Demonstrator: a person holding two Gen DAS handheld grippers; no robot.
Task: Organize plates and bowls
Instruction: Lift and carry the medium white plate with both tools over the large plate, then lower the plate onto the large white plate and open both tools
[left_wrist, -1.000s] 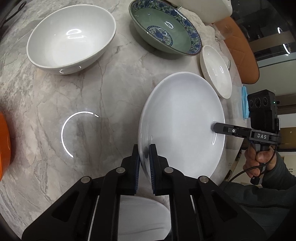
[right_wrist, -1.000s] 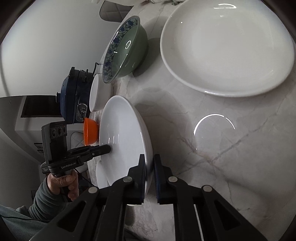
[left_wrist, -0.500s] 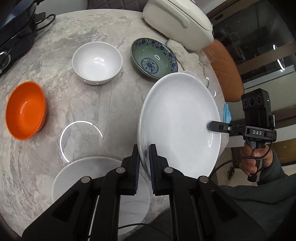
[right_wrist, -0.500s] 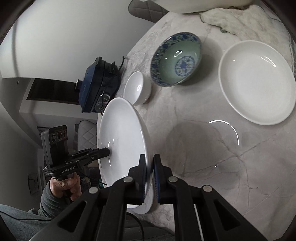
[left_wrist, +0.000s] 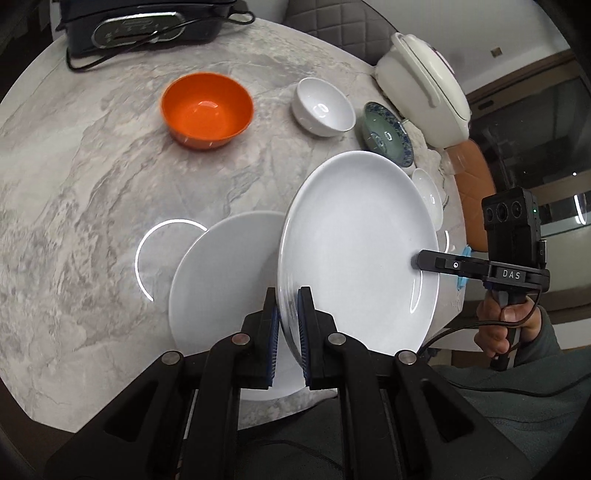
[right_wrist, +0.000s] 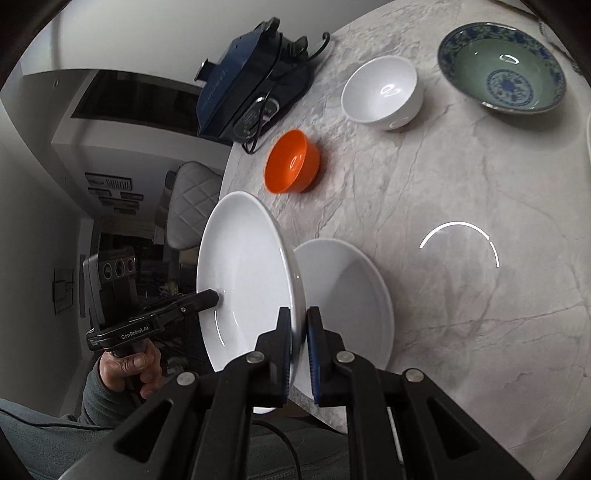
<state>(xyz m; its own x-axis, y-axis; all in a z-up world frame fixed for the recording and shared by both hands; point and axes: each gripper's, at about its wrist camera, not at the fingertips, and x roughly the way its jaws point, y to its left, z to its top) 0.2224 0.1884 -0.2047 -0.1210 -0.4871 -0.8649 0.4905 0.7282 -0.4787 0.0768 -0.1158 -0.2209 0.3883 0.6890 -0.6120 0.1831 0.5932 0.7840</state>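
Both grippers hold one large white plate (left_wrist: 354, 251) tilted on edge above the marble table (left_wrist: 92, 177). My left gripper (left_wrist: 289, 299) is shut on its near rim. My right gripper (right_wrist: 299, 317) is shut on the opposite rim, where the same plate (right_wrist: 243, 280) fills the left of the right wrist view. Just under and beside it, a second white plate (left_wrist: 221, 288) lies flat near the table's front edge. Farther back stand an orange bowl (left_wrist: 207, 110), a white bowl (left_wrist: 323, 107) and a green bowl with a blue pattern (left_wrist: 384, 133).
A small white dish (left_wrist: 428, 195) sits at the right edge behind the held plate. A white rice cooker (left_wrist: 424, 88) stands at the back right and a dark appliance with a cord (left_wrist: 147, 26) at the back left. A hand (left_wrist: 498, 325) grips the right handle.
Both grippers rose and swung with the plate still clamped. The bowls shrank into the distance, and the flat white plate came into view beneath the held one.
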